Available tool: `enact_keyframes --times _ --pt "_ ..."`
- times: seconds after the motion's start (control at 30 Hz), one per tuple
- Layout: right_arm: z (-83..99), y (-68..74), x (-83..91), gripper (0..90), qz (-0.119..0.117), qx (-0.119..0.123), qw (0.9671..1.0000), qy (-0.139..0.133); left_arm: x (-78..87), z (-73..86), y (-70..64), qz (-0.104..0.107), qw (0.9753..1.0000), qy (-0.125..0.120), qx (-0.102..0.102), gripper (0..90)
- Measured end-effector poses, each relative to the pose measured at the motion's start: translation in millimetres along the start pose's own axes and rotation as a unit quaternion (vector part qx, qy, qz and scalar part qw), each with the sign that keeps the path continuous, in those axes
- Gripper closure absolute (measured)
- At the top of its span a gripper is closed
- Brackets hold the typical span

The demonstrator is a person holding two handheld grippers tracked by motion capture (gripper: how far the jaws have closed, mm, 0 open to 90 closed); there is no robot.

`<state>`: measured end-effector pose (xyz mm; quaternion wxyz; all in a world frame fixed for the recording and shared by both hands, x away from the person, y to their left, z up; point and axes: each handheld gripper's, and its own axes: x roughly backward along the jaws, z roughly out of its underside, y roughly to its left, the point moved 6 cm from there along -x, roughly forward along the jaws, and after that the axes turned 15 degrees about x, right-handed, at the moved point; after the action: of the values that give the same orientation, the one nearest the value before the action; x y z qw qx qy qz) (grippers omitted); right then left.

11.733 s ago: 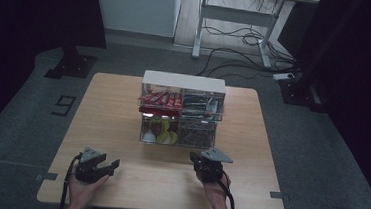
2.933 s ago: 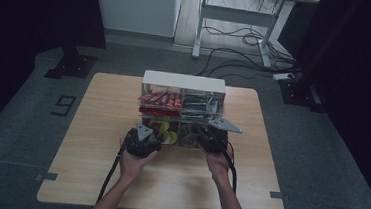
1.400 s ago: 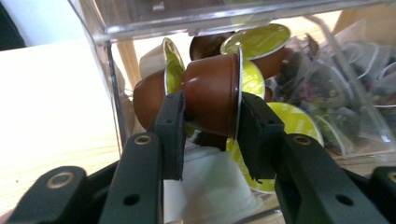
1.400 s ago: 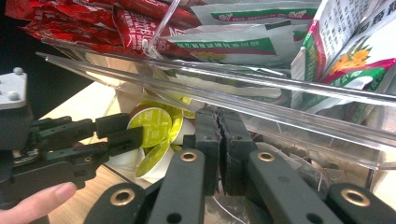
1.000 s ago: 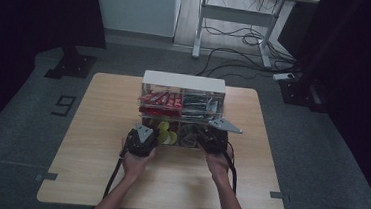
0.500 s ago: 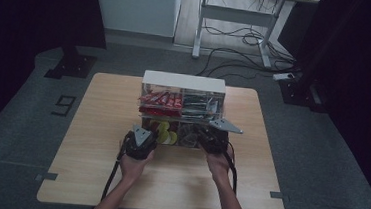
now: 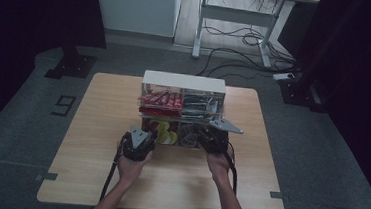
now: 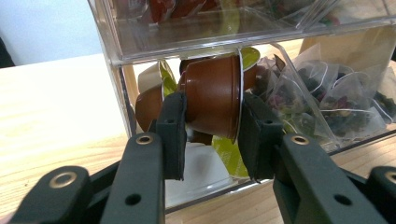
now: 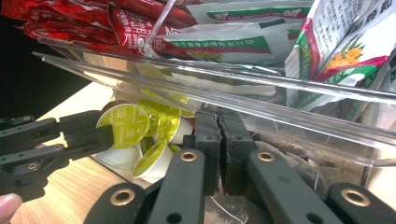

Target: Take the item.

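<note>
Drawn back slightly from the clear organizer (image 7: 182, 104), my left gripper (image 8: 210, 135) clamps a brown coffee capsule (image 8: 212, 100) at the lower bin's mouth, my right gripper (image 9: 218, 149) pinched shut; lifting clear onto the desk (image 7: 86, 127) remains.

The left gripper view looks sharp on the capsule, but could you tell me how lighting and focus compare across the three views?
Left gripper view: brown coffee capsule crisp, evenly lit; clear organizer shows mild glare. Right gripper view: red sachets bright, black jaws soft up close. High view: dim and grainy, dark surroundings, wooden table the brightest area.
</note>
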<state>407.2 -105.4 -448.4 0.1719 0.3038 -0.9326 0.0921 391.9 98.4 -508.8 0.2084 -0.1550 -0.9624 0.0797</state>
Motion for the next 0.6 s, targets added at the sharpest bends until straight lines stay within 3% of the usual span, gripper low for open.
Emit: enact_keyframes --times 0.6 --pt "0.5 -0.5 -0.2 86.4 0.000 -0.003 1.0000 0.000 15.7 -2.4 5.5 0.011 0.9999 0.000 0.000 64.6"
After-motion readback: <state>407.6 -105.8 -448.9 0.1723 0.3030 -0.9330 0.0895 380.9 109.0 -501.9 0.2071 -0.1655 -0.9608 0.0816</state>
